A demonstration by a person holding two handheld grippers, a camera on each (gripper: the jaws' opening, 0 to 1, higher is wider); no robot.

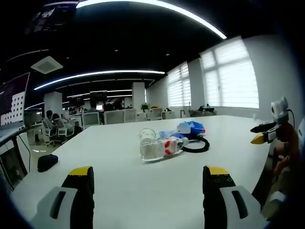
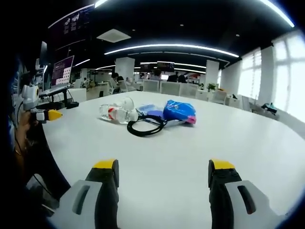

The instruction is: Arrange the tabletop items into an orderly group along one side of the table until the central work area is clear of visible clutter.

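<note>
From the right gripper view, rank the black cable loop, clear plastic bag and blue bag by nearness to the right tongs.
1. Black cable loop, centre, nearest.
2. Blue bag, behind-right.
3. Clear plastic bag, behind-left; too close to call against the blue bag.

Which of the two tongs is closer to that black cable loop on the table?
Hard to call; the right looks slightly nearer. The cable lies on the near side of the pile ahead of the right tongs; for the left tongs, it lies behind the clear bottle.

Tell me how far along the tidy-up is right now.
Nothing looks done yet. The clear bottle, black cable loop and blue bag lie clustered mid-table. Nothing is in hand: the left gripper and right gripper are both open and empty. Left: moving the whole cluster to one side.
</note>
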